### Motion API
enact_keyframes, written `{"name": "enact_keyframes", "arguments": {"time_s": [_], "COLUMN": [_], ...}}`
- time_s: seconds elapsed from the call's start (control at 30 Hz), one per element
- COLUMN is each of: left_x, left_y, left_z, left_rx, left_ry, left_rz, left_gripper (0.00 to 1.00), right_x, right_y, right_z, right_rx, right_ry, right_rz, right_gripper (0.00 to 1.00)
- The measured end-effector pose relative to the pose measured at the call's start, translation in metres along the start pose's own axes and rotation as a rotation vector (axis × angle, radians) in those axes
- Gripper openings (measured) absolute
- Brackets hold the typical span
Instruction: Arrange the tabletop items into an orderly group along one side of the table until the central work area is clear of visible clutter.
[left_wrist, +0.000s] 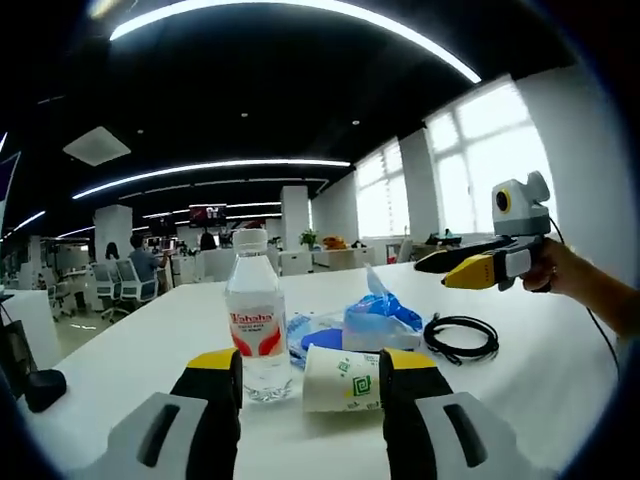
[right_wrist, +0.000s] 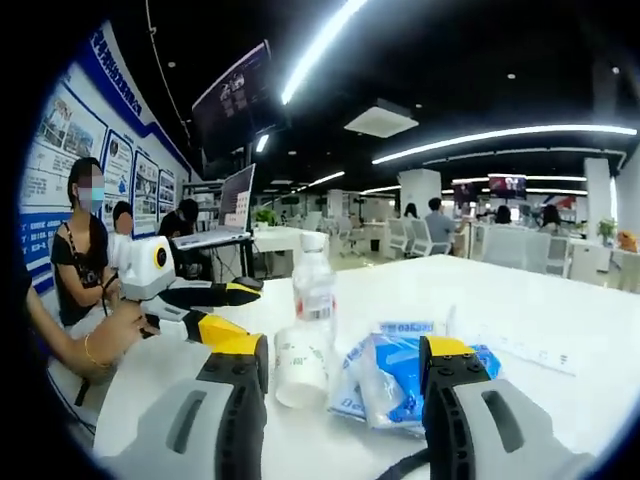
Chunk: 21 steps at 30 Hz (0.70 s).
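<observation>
Lying on its side, a white paper cup (left_wrist: 342, 379) sits between the wide-open left gripper (left_wrist: 311, 392) tips. Beside the cup stands a clear plastic water bottle (left_wrist: 255, 315). Behind it lie blue plastic packets (left_wrist: 375, 318). The right gripper (right_wrist: 342, 382) is wide open too.

So there's a long white table (left_wrist: 560, 370) with a small cluster on it: a clear plastic water bottle (left_wrist: 255, 320) with a red label standing upright, a white paper cup (left_wrist: 340, 379) lying on its side just right of it, crumpled blue plastic packets (left_wrist: 378, 318) behind the cup, and a coiled black cable (left_wrist: 461, 337) farther right.
</observation>
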<state>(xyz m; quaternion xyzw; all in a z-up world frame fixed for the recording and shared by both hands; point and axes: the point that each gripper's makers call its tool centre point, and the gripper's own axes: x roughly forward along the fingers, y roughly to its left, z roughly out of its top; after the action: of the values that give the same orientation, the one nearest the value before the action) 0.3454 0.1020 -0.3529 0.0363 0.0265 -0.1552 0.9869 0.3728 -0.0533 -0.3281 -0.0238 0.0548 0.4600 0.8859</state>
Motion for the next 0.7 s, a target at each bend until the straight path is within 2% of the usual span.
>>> {"name": "enact_keyframes", "arguments": {"time_s": [0.1,0.27,0.57,0.63,0.7], "left_x": [-0.005,-0.010,-0.015,-0.018,-0.020], "left_y": [-0.006,-0.008,-0.015,-0.020,-0.023], "left_z": [-0.004,0.000,-0.006,-0.007,-0.009], "left_rx": [-0.009,-0.017,-0.018,-0.026,-0.027], "left_ry": [0.002,-0.025,-0.005,-0.008,-0.003], "left_rz": [-0.025,-0.024,-0.029,-0.050,-0.063], "left_gripper": [0.59,0.59,0.63,0.66,0.75], "right_x": [-0.003,-0.010,-0.019,-0.020,-0.020], "right_y": [-0.004,-0.009,-0.024,-0.025,-0.028], "right_z": [-0.006,-0.008,-0.013,-0.017,-0.021], "right_rx": [0.014,0.062,0.069,0.070,0.075], "right_ry": [0.006,0.001,0.012,0.022,0.036], "right_rz": [-0.012,-0.012,-0.044,-0.046,-0.048], "right_gripper": [0.60,0.61,0.61,0.62,0.63]}}
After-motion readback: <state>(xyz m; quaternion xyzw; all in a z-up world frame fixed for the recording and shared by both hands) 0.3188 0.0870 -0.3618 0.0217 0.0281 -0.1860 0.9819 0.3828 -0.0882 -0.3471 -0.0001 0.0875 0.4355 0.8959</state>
